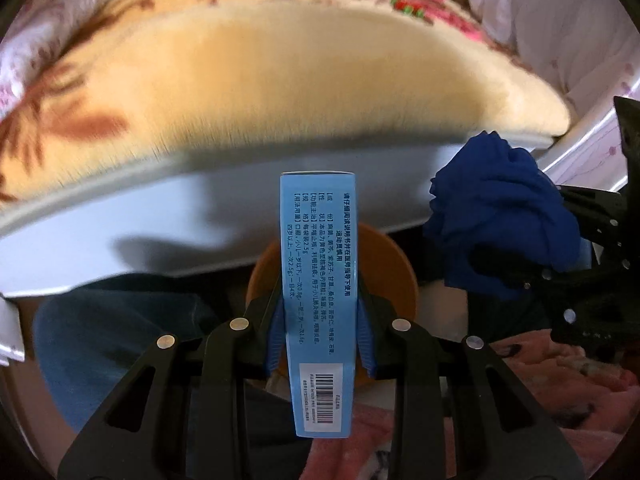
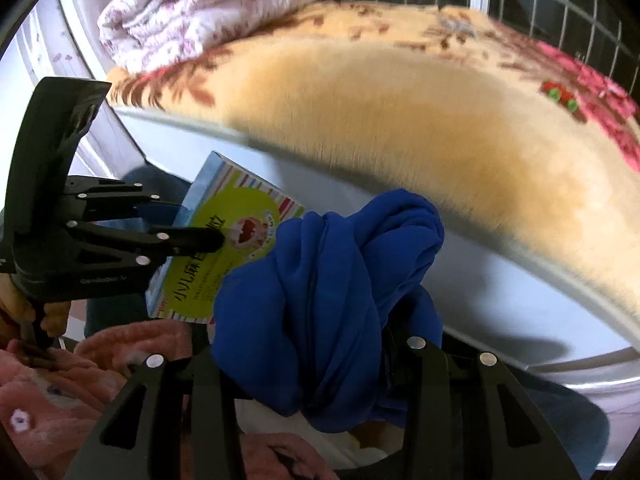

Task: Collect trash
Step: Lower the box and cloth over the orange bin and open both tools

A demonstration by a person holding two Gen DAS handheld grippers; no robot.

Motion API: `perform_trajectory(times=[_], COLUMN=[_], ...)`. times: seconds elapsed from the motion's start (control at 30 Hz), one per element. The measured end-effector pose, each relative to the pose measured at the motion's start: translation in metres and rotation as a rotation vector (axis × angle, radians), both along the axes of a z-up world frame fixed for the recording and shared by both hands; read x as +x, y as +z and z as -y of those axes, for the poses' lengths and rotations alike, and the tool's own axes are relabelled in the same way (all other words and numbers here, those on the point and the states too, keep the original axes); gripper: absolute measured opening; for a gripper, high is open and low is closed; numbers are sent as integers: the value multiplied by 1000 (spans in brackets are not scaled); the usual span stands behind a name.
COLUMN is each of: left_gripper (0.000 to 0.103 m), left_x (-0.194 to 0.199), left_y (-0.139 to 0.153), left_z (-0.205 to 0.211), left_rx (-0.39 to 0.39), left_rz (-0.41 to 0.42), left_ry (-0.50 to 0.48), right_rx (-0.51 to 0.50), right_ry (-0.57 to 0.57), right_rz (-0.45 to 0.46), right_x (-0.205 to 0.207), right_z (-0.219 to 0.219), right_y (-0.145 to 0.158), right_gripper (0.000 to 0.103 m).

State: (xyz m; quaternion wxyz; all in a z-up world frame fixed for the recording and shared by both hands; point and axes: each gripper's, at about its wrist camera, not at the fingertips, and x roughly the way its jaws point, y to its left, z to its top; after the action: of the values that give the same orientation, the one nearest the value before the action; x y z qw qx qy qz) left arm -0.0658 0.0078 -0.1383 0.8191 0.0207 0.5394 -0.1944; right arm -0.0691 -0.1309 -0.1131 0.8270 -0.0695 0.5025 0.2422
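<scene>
A light blue medicine box (image 1: 318, 260) with printed text and a barcode stands on end between the blue pads of my left gripper (image 1: 320, 280), which is shut on it. Below the box sits a round orange bin (image 1: 392, 264). My right gripper (image 1: 568, 236) is at the right, shut on a crumpled dark blue wad (image 1: 504, 216). In the right wrist view the blue wad (image 2: 328, 280) fills my right gripper (image 2: 308, 320) and hides its fingertips. To its left my left gripper (image 2: 192, 220) holds the box (image 2: 224, 208) by its green and striped face.
A bed with a yellow floral plush blanket (image 1: 280, 80) and a white frame edge (image 1: 160, 232) runs across behind. A folded pink-flowered quilt (image 2: 208, 8) lies at its head. A person's pink fleece clothing (image 2: 60, 400) and jeans-clad leg (image 1: 100, 340) are close below. A window grille (image 2: 540, 12) is beyond.
</scene>
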Motion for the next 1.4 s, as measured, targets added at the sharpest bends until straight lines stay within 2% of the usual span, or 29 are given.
perform_trajectory(times=[0.2,0.57,0.63,0.67,0.73,0.8,0.83,0.87,0.9,0.97,1.07,1.4], left_gripper=[30,30,30,31,35,56,62,68,70,72,76,76], left_x=[10,22,23,24,25,24,26,25,26,26,29,28], left_y=[-30,-61,-65,-67,-71,-71,-70,-68,-67,-65,-63,-60], left_z=[2,4,7,7,7,8,8,8,5,3,2,1], left_rx=[13,43,49,52,66,78,82,83,82,86,94,103], left_rz=[-70,-142,-154,-158,-168,-167,-160,-156,-157,-162,-168,-150], left_ry=[11,45,48,52,67,69,73,76,82,93,106,118], right_rx=[-35,-56,-53,-53,-55,-50,-44,-35,-29,-21,-9,-17], right_ry=[6,2,-3,-6,-14,-24,-33,-44,-55,-65,-80,-88], right_rz=[-67,-173,-189,-191,-190,-184,-183,-183,-178,-168,-162,-151], right_x=[11,28,34,34,36,37,37,38,39,39,41,37], right_z=[-9,-15,-20,-20,-20,-19,-18,-15,-13,-9,-5,1], right_y=[-30,-68,-74,-74,-75,-73,-72,-71,-69,-65,-60,-60], right_gripper=[41,41,42,46,58,63,65,72,74,74,79,79])
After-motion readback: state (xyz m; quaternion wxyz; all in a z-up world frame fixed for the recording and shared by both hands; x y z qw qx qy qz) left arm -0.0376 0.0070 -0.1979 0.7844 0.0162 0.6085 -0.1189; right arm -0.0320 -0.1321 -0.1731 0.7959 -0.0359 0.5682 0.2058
